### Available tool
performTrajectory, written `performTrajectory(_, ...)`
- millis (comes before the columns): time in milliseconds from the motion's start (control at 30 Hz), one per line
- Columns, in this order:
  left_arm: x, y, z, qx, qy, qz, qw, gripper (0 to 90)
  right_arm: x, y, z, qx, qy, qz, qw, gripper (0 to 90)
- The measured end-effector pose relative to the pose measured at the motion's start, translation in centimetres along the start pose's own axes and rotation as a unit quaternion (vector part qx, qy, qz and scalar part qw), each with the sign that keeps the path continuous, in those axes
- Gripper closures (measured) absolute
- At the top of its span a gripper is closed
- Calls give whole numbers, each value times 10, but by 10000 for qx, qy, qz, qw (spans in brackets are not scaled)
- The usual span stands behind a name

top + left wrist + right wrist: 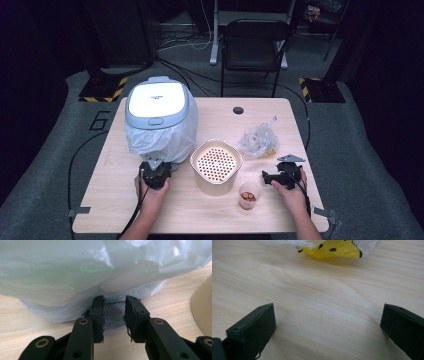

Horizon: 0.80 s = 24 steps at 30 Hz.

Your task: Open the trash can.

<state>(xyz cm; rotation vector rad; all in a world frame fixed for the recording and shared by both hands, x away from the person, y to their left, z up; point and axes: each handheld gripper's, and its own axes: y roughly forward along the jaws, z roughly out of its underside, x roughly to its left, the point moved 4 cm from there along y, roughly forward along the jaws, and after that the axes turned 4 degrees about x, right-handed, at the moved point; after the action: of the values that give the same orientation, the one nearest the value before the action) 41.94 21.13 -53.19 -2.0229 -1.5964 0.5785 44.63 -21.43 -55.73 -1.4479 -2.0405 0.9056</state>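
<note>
Nearest the viewer, two forearms enter from the bottom edge of the surface (115, 200). Landmark for all places: the perforated beige container (216, 167) at the surface's middle. Just in front and to the right of it stands a small clear cup (249, 195) with brownish contents. Right of that, the right gripper (280, 177) rests low on the wood, its jaws wide apart with nothing between them, pointing toward the crumpled clear wrapper (259, 139) with a yellow spotted piece inside, which lies behind and right of the container. Left of the container, the left gripper (155, 172) is held low and level, aimed away from the person at the foot of the plastic bag (160, 137). Its jaws stand narrowly apart, a fold of the bag's lower edge (113, 312) between them; whether the pads already press on the film cannot be told. The step in hand appears to be taking hold of the bag's hem. Next, presumably, the jaws must clamp fully on the thin film before any pull, since it could slip out. Farther back left, the bag shrouds a white-lidded appliance (156, 99). Beyond the surface stands a black chair (252, 47).
</note>
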Motion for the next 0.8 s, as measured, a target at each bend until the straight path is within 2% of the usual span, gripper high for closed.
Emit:
performTrajectory(100,0,2,0,-51,16,19,10000,717,0,0,0,-2,7,-10,10000,0)
performTrajectory(200,0,3,1,-61,-94,122,9999,718,0,0,0,-3,5,-11,10000,0)
performTrajectory(333,1,2,4,-57,53,82,9999,718,0,0,0,-2,5,3,10000,0)
performTrajectory(367,1,2,6,-175,104,77,9998,718,0,0,0,-3,3,4,10000,0)
performTrajectory(433,1,3,8,-314,56,119,9994,718,0,0,0,-2,2,2,10000,0)
performTrajectory(500,1,4,9,-330,25,131,9994,718,0,0,0,-22,47,24,10000,0)
performTrajectory(533,1,4,9,-287,55,129,9995,718,0,0,0,0,-26,-25,10000,0)
performTrajectory(567,1,4,10,-220,106,136,9996,718,1,0,0,-2,-13,-25,10000,0)
performTrajectory(600,0,5,10,-266,82,108,9996,718,1,0,0,-2,-11,-25,10000,0)
performTrajectory(667,1,6,11,-133,159,83,9998,719,1,0,0,-4,-11,-23,10000,0)
performTrajectory(700,1,7,12,-115,110,111,9998,719,1,0,0,-3,-13,-24,10000,0)
performTrajectory(767,1,8,13,27,163,63,9998,720,1,0,0,5,12,-27,10000,0)
performTrajectory(800,1,8,13,27,163,63,9998,749,1,0,0,6,4,-27,10000,0)
